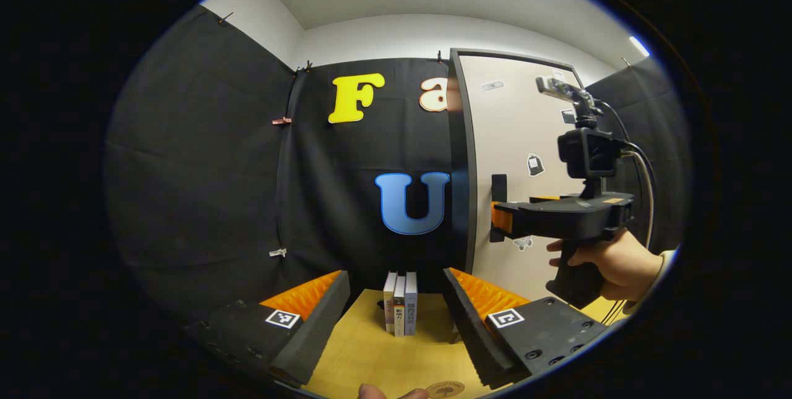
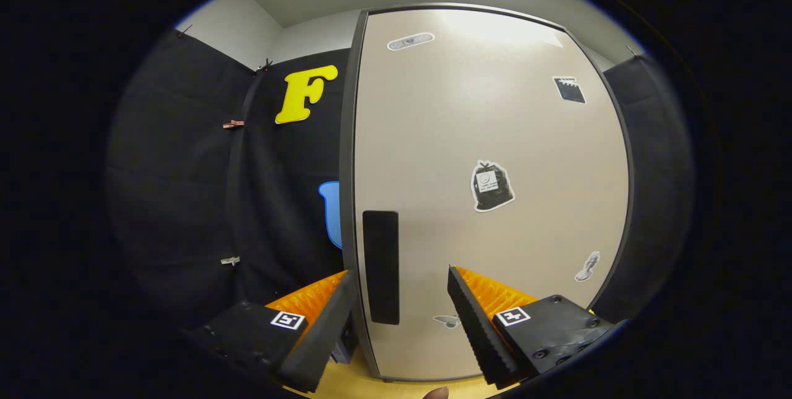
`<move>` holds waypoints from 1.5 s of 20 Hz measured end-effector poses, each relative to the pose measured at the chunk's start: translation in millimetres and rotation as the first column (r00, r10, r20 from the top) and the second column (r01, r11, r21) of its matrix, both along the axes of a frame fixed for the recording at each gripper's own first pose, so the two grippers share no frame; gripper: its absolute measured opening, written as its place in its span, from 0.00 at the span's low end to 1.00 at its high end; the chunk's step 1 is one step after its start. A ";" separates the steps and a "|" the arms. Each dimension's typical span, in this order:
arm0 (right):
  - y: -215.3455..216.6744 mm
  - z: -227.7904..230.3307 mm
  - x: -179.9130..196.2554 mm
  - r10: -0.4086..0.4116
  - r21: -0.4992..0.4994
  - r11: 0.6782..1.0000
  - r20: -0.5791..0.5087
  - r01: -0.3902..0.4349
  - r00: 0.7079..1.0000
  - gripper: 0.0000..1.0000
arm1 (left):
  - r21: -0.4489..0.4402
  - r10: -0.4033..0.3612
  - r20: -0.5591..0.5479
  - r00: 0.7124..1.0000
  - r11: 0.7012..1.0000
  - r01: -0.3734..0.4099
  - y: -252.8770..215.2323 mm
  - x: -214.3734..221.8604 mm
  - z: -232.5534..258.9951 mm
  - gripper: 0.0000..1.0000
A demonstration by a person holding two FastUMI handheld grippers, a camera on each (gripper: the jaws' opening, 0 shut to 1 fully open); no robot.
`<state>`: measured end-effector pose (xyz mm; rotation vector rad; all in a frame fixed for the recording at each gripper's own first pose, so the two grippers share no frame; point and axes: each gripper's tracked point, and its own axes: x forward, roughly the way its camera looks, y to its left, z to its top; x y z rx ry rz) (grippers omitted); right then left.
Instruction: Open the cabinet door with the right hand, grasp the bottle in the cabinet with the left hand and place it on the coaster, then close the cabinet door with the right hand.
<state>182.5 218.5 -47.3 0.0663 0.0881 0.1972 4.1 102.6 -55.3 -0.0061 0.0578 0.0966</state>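
The upright handle (image 2: 380, 266) of the closed cabinet door (image 2: 495, 139) is framed between the spread, empty fingers of the right gripper (image 2: 399, 318); the left gripper (image 1: 396, 318) is held open farther off. The bottle is hidden.

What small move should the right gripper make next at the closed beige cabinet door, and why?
Probably ease the right gripper forward and shut it on the black vertical handle. The beige cabinet door looks closed, and the handle stands between the open fingers, which do not yet press on it. The left gripper waits open over the wooden table.
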 end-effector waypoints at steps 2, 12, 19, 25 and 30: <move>5.8 -9.5 12.3 -0.013 -0.004 1.000 -0.016 0.013 1.000 0.84 | -0.004 -0.006 -0.005 1.000 1.000 0.006 -1.7 1.5 -2.5 0.95; 21.8 -17.2 21.9 0.034 -0.011 0.999 -0.041 -0.034 0.999 0.23 | -0.010 -0.021 -0.004 1.000 1.000 0.021 -3.2 -4.1 -0.2 0.95; 17.3 -9.2 -22.3 0.164 0.011 0.986 -0.053 -0.164 0.985 0.23 | -0.007 -0.029 0.016 0.999 1.000 0.029 -3.7 -9.3 6.4 0.94; 5.7 2.5 -62.1 0.249 0.031 0.968 -0.058 -0.248 0.967 0.23 | 0.010 -0.043 0.033 0.999 0.999 0.042 -6.5 -10.6 17.6 0.94; -8.1 8.4 -85.3 0.266 0.052 0.963 -0.063 -0.263 0.962 0.23 | 0.003 -0.059 0.045 0.997 0.998 0.059 -37.2 -37.5 13.7 0.97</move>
